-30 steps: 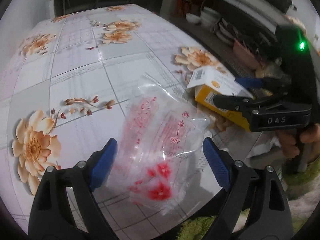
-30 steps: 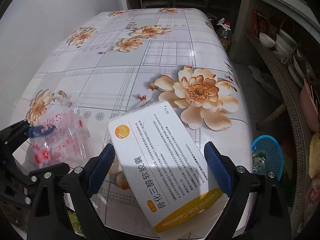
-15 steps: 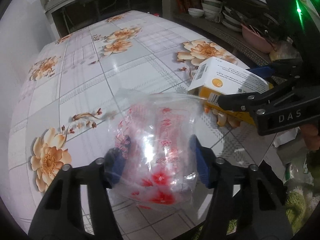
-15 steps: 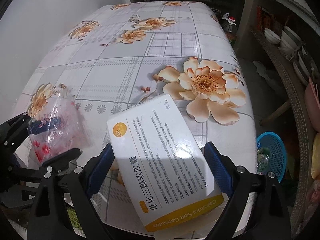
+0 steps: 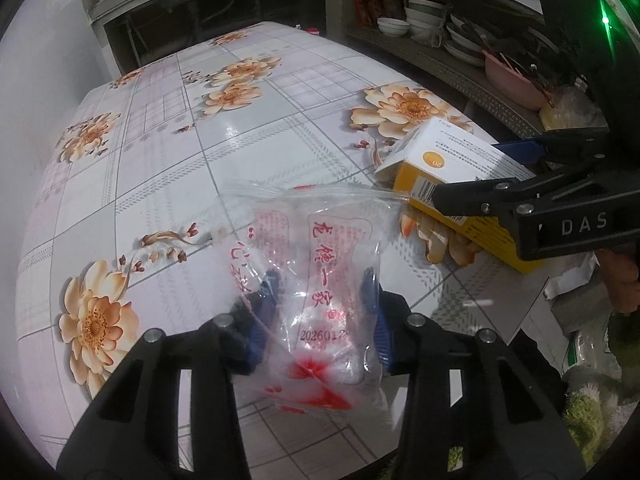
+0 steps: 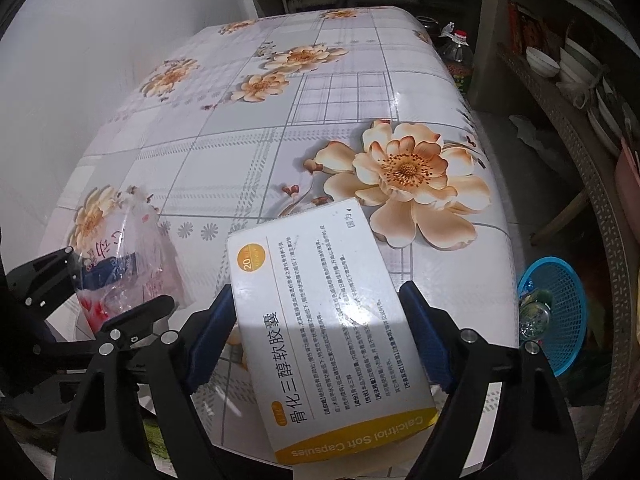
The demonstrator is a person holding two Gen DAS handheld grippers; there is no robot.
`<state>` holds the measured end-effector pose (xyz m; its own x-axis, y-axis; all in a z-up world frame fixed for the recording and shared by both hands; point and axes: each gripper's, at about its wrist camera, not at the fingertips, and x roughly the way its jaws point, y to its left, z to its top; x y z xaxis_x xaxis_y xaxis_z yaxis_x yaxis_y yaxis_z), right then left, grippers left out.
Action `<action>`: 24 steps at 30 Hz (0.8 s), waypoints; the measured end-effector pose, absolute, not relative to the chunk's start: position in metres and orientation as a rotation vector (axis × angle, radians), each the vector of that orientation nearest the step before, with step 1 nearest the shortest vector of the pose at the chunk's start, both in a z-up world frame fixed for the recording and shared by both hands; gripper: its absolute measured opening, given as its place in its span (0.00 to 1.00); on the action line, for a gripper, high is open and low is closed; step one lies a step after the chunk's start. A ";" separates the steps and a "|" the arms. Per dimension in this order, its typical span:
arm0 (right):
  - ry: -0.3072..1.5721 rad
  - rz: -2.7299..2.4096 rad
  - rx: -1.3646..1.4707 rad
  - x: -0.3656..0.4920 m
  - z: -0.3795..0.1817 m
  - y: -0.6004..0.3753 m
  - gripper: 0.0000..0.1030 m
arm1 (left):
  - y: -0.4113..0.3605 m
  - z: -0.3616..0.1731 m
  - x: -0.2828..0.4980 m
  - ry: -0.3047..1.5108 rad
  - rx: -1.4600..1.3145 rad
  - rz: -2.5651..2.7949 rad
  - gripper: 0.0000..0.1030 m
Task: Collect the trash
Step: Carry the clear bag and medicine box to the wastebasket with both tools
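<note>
A clear plastic bag with red print (image 5: 316, 276) is pinched between the blue pads of my left gripper (image 5: 320, 292), which is shut on it and holds it above the floral table (image 5: 240, 152). The bag also shows in the right wrist view (image 6: 120, 264). My right gripper (image 6: 320, 320) is shut on a white and yellow capsule box (image 6: 328, 320), lifted off the table near its front right edge. The box shows in the left wrist view (image 5: 452, 176), just right of the bag.
A blue basket (image 6: 556, 312) with trash in it stands on the floor right of the table. Shelves with bowls and plates (image 5: 432, 28) run along the right. A white wall (image 6: 100, 40) borders the table's left side.
My left gripper closed on the plastic bag and raised it off the table. My right gripper closed onto the box and lifted it slightly.
</note>
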<state>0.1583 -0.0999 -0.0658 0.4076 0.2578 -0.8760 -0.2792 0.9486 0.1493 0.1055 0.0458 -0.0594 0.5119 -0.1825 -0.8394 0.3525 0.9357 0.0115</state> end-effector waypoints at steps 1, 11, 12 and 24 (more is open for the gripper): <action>1.100 0.339 -0.017 0.158 -0.065 -0.100 0.77 | 0.046 -0.059 0.106 0.982 0.189 -0.324 0.39; 1.087 0.342 0.002 0.157 -0.060 -0.104 0.75 | 0.045 -0.051 0.105 0.959 0.174 -0.315 0.39; 1.085 0.342 0.003 0.157 -0.059 -0.104 0.75 | 0.045 -0.050 0.104 0.958 0.173 -0.314 0.39; 1.068 0.347 0.014 0.157 -0.052 -0.106 0.75 | 0.044 -0.042 0.102 0.934 0.165 -0.311 0.39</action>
